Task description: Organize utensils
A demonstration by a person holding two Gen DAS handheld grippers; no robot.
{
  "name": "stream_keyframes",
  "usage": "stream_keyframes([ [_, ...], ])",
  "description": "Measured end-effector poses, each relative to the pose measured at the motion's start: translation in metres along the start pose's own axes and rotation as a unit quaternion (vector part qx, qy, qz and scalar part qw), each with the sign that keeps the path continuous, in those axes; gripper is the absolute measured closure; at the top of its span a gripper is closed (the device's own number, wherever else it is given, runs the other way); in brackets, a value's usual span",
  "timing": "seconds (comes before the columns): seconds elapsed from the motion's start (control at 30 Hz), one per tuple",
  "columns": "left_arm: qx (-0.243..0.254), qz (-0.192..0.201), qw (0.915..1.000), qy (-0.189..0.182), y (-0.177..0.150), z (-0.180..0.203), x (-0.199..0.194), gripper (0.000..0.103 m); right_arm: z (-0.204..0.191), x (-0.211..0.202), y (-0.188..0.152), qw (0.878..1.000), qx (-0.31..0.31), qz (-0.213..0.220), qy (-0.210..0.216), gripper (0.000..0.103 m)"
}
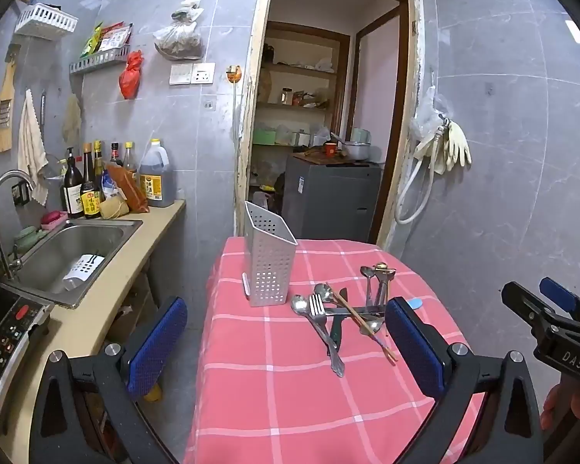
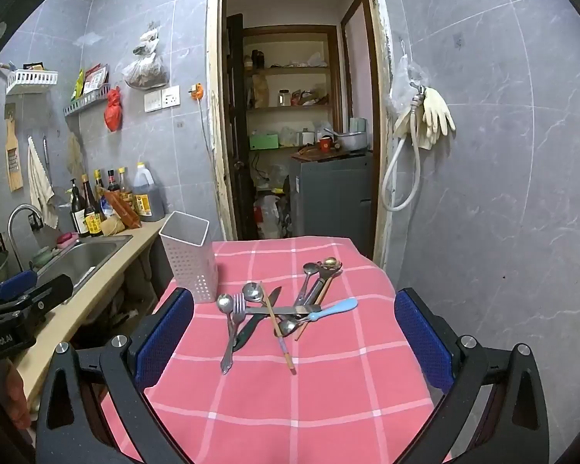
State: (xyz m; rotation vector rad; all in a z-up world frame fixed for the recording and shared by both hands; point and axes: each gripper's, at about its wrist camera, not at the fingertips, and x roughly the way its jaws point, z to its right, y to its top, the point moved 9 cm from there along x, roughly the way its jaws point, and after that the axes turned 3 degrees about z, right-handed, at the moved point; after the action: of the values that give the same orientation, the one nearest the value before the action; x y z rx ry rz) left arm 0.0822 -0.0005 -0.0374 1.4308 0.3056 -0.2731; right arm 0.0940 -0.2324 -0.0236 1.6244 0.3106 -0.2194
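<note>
A pile of utensils lies on the pink checked tablecloth: spoons, a fork, a knife, chopsticks and a blue-handled piece. A white perforated utensil holder stands upright and empty at the table's far left; it also shows in the right wrist view. My left gripper is open and empty, above the table's near left, short of the pile. My right gripper is open and empty, facing the pile from the near side.
A counter with a steel sink, tap, bottles and a cooker panel runs along the left. A doorway opens behind the table. Gloves and a hose hang on the right wall.
</note>
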Motion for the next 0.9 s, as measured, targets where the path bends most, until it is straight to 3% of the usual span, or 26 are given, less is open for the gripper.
stream_keyframes([
  [0.47, -0.006, -0.002, 1.0, 0.003, -0.001, -0.015, 0.009, 0.0, -0.003, 0.002, 0.0, 1.0, -0.004, -0.002, -0.001, 0.001],
  [0.9, -0.005, -0.004, 1.0, 0.004, -0.002, -0.005, 0.007, 0.0, -0.003, 0.002, -0.001, 1.0, -0.004, -0.003, -0.001, 0.001],
])
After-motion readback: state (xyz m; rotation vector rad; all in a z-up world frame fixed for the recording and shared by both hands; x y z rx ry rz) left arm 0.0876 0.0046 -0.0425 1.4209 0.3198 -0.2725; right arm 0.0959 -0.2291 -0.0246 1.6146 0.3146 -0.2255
